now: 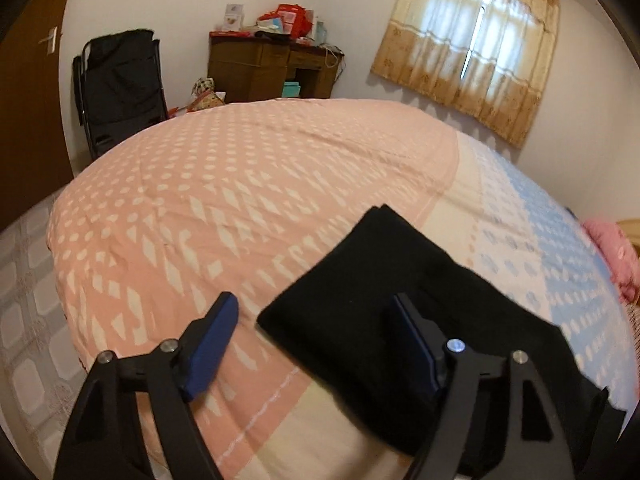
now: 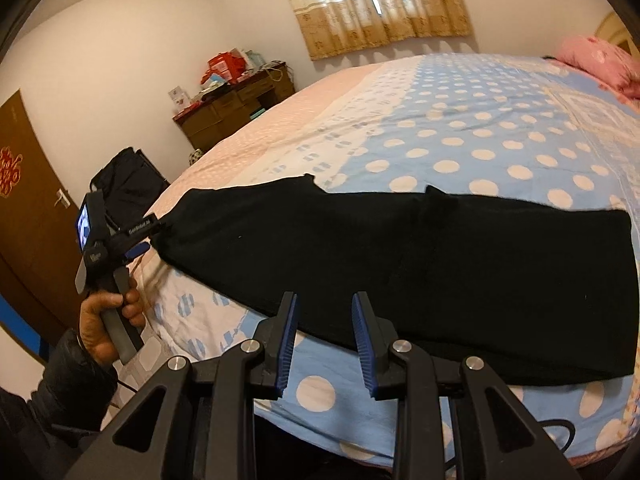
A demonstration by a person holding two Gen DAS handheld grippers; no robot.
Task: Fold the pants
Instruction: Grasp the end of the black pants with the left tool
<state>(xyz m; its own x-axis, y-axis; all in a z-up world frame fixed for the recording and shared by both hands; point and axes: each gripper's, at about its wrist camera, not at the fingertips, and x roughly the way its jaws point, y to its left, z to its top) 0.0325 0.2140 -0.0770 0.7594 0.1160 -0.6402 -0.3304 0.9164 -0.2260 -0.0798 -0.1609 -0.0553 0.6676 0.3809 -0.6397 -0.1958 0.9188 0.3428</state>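
So the long black fabric pants (image 2: 400, 264) are lying flat across the near edge of the bed with the pink, cream and blue dotted cover (image 2: 460, 128), stretched out lengthwise into one narrow strip, which to me looks like the two legs are already stacked on each other (can't actually see the layers, everything black just blends together). The right gripper (image 2: 326, 338) is hanging just above the near edge of the strip around its middle, blue pads apart with only a smallish gap and nothing pinched between them. The left gripper (image 1: 316, 344) is over at the far left end of the pants, jaws spread wide, one finger over the black cloth and the other over the pink cover, so the corner sits in the gap but isn't clamped. In the right wrist view you can see the person's hand (image 2: 106, 320) holding that tool by its handle. My guess: the lengthwise fold is done, and the crosswise folds are still left, bringing the ends together into a compact bundle. Nothing is grabbed yet for that.
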